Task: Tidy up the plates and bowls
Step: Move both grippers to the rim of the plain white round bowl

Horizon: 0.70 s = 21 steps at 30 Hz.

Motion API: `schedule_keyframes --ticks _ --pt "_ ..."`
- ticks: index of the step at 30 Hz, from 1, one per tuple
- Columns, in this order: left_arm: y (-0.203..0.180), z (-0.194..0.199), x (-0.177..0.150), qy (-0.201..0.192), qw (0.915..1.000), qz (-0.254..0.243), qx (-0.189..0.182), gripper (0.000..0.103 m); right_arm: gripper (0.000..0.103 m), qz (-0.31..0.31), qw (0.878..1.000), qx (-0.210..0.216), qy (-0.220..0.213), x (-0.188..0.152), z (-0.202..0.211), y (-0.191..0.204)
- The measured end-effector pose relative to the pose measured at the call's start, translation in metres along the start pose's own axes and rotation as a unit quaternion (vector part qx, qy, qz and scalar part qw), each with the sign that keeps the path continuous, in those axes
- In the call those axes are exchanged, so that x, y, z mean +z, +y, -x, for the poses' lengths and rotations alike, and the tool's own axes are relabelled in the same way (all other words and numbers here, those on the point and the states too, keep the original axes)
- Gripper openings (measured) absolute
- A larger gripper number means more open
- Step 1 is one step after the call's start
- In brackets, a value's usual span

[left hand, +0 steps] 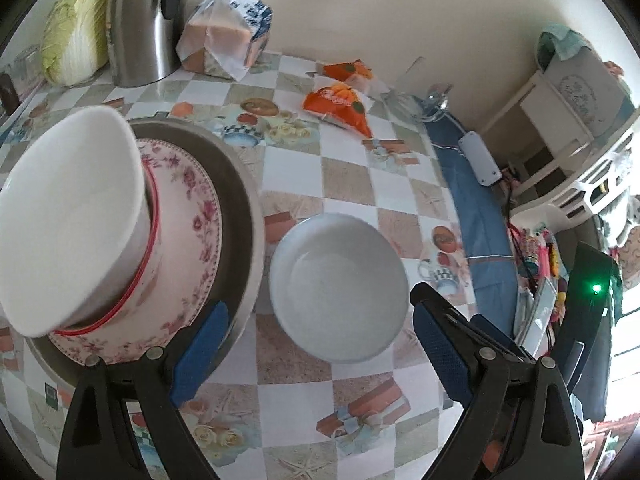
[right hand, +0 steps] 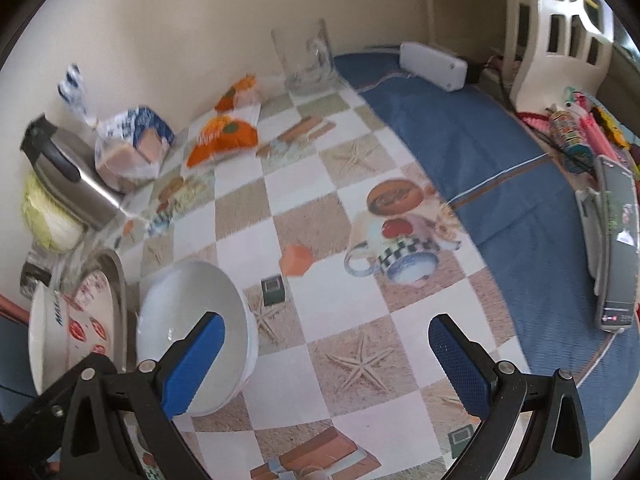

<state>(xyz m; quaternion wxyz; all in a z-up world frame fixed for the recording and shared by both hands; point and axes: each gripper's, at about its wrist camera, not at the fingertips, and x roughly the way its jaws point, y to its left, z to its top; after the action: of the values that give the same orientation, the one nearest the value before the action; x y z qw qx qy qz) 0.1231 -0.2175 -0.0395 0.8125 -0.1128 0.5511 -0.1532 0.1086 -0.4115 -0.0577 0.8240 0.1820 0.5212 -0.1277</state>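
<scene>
Two grippers in view, both released, jaws spread wide and holding nothing. Left gripper (left hand: 316,344) hovers near the pale grey bowl (left hand: 340,286), which sits upright on the checked tablecloth (left hand: 352,184), between the blue pads. Left of it, touching or nearly so: metal tray (left hand: 240,184) carrying a floral plate (left hand: 188,240) with a white bowl (left hand: 68,216) tilted on top. Right gripper (right hand: 326,360) is right of the grey bowl; its left pad overlaps the rim in view, contact unclear.

Left gripper (left hand: 316,336) and right gripper (right hand: 326,354) both hover with jaws spread wide, holding nothing.
</scene>
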Motion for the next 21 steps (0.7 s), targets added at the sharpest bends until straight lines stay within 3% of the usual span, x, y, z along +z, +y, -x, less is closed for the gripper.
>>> schedule_keyframes --ticks 5,16,21 --pt "0.004 -0.002 -0.001 0.003 1.0000 0.009 0.000 0.094 0.101 -0.002 1.000 0.006 0.007 -0.002 -0.008 0.002" --pt "0.006 -0.005 -0.002 0.004 0.9997 0.024 0.005 0.088 0.067 0.026 0.999 0.044 0.002 -0.006 -0.017 0.018" --pt "0.010 -0.007 -0.002 0.008 0.9992 0.039 0.000 0.088 0.061 0.042 0.998 0.057 0.002 -0.008 -0.024 0.024"
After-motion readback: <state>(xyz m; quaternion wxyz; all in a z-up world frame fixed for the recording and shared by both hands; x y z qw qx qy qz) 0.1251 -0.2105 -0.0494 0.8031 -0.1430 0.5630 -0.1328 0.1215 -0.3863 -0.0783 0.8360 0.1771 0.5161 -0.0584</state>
